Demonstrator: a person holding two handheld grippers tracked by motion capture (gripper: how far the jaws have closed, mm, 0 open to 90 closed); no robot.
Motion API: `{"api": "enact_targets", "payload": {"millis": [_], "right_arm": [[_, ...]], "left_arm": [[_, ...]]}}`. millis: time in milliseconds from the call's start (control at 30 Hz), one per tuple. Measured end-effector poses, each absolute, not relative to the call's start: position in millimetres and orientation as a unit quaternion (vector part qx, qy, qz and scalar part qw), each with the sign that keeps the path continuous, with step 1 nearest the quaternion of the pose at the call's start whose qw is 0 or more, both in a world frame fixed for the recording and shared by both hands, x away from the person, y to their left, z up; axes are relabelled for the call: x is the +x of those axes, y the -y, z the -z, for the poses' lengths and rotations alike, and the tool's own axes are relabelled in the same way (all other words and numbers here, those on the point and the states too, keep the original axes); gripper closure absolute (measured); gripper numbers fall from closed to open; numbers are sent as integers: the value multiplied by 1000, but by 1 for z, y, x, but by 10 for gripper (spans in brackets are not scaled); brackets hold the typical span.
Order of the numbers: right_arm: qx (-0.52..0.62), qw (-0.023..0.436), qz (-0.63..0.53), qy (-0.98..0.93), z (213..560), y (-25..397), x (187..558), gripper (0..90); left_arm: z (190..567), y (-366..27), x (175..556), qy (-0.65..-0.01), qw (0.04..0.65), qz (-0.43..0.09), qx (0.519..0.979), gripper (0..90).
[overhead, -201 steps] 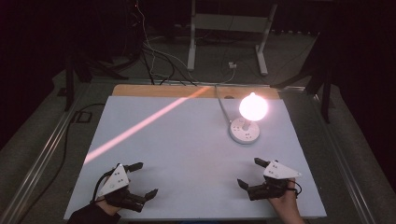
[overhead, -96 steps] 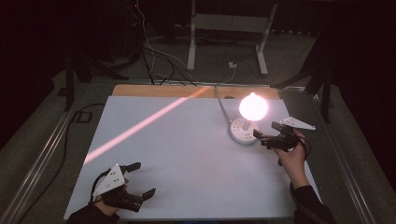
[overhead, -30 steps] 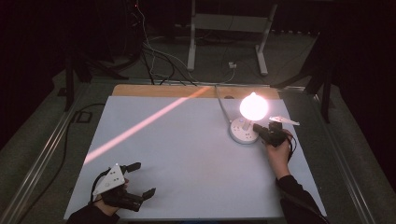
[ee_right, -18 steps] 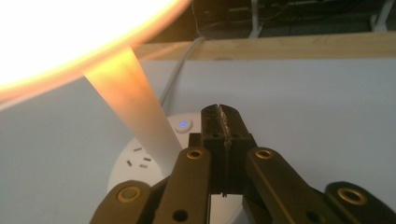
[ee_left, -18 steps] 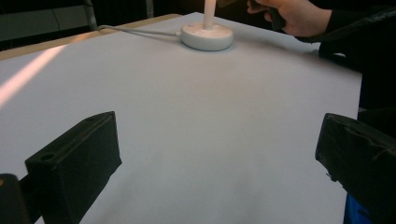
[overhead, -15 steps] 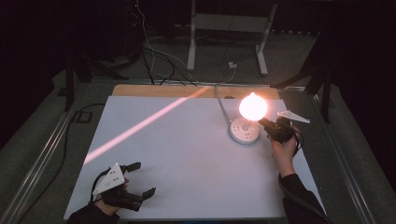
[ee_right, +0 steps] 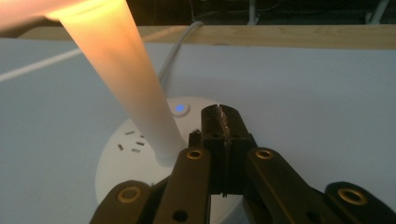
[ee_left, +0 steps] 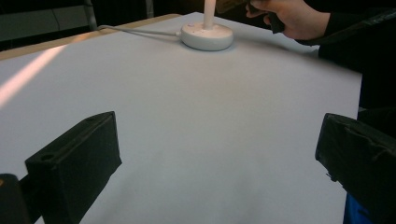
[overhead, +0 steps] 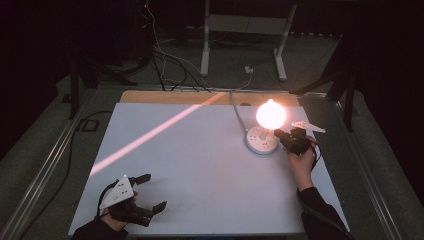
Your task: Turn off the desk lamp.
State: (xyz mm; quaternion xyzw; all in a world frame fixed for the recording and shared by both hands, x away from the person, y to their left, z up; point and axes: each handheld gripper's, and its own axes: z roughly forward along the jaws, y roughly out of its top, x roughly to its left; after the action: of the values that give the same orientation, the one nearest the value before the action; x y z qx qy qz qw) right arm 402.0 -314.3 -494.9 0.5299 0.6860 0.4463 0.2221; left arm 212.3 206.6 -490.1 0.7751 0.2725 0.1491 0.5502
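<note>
Currently, the left gripper [overhead: 134, 199] is resting at the near left corner of the bench [overhead: 200, 170], fingers [ee_left: 74, 158] spread wide and holding nothing; it is sitting where it sat several seconds ago. The near and middle areas of the white surface are lying bare, giving open room for either hand to travel.

Farther out, the right gripper [overhead: 286, 138] is now hovering at the right side of the lamp base [overhead: 261, 141], having crossed from the near right corner over the last few seconds and drawn back slightly from the stem within the last second. In the right gripper view its fingers [ee_right: 223, 135] are pressed together with nothing between them, their tips hanging just above the base [ee_right: 135, 158] and close beside the small blue-lit button [ee_right: 180, 108]. Judging by this, the gripper is lining up a closed-tip press on that button; the bulb [overhead: 271, 114] is glowing, so the switch-off is not yet done.

The stem [ee_right: 126, 79] is standing just left of the tips, leaving little clearance on that side. The cord [overhead: 236, 107] is running from the base toward the far wooden edge [overhead: 165, 97]. The right bench edge is lying near the hand.
</note>
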Motion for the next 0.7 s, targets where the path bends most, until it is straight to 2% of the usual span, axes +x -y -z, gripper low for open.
{"api": "enact_targets", "payload": {"millis": [700], "right_arm": [[533, 223, -421, -699, 510, 311, 405, 896]], "left_arm": [[490, -206, 212, -270, 552, -146, 775, 6]]}}
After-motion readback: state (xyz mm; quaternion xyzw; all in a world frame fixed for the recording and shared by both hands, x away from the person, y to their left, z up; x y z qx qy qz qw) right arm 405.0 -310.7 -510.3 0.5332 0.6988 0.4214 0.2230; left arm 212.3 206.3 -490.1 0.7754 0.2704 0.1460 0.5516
